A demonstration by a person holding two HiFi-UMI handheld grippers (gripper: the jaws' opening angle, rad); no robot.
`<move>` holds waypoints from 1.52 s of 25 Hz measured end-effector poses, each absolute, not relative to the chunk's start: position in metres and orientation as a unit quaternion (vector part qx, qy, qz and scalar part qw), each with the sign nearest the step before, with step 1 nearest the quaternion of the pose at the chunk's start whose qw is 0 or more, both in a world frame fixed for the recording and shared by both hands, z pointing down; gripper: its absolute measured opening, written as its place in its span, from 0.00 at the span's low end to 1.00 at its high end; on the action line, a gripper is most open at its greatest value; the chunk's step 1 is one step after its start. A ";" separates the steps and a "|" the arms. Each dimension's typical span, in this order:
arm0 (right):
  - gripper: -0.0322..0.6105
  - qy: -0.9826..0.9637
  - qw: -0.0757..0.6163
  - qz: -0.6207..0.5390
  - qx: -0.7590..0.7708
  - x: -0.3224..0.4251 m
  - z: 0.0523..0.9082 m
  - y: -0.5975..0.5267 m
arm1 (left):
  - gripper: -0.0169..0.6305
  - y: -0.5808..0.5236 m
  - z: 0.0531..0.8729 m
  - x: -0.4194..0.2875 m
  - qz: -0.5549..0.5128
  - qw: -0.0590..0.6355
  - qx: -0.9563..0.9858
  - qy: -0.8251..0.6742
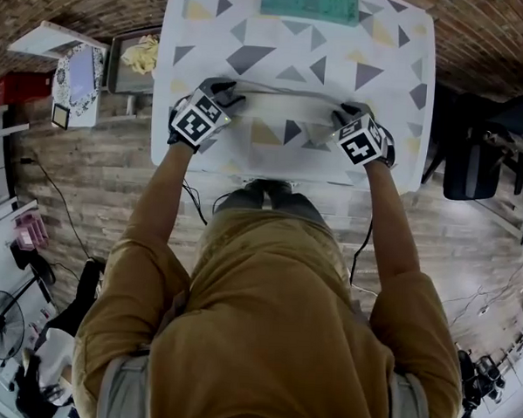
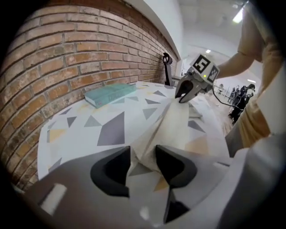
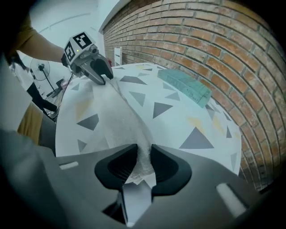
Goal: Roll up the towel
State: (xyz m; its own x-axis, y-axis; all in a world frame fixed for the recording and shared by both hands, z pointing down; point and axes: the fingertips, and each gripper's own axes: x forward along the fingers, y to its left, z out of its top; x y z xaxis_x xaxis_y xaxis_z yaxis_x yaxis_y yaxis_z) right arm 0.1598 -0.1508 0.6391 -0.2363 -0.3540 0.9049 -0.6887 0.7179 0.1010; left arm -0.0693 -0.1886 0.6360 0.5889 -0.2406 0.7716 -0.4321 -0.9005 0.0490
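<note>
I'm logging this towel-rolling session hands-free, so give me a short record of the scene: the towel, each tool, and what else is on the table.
towel: pale, stretched across the table's near part between both tools, raised in a ridge, not yet rolled
left tool: jaws apart, towel end bunched between them, apparently not clamped
right tool: shut on the other towel end
table: white cover with grey and yellow triangles
other item: teal flat item at the far edge, clear of the towel
</note>
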 end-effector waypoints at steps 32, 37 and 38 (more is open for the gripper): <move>0.46 -0.796 0.573 -0.028 0.192 0.130 0.638 -0.063 | 0.34 -0.117 0.595 0.005 0.372 -0.015 0.926 -0.065; 0.35 -0.800 0.576 0.006 0.167 0.129 0.642 -0.066 | 0.34 -0.110 0.599 0.005 0.373 -0.009 0.926 -0.057; 0.22 -0.800 0.577 0.009 0.166 0.129 0.643 -0.068 | 0.34 -0.110 0.598 0.005 0.372 -0.008 0.926 -0.057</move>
State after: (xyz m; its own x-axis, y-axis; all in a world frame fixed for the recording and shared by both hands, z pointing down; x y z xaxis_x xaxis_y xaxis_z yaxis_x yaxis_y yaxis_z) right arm 0.1293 -0.0675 0.6425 -0.2801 -0.2547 0.9256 -0.2754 0.9449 0.1767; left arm 0.0054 -0.1099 0.5985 0.7169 -0.1113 0.6882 -0.0994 -0.9934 -0.0571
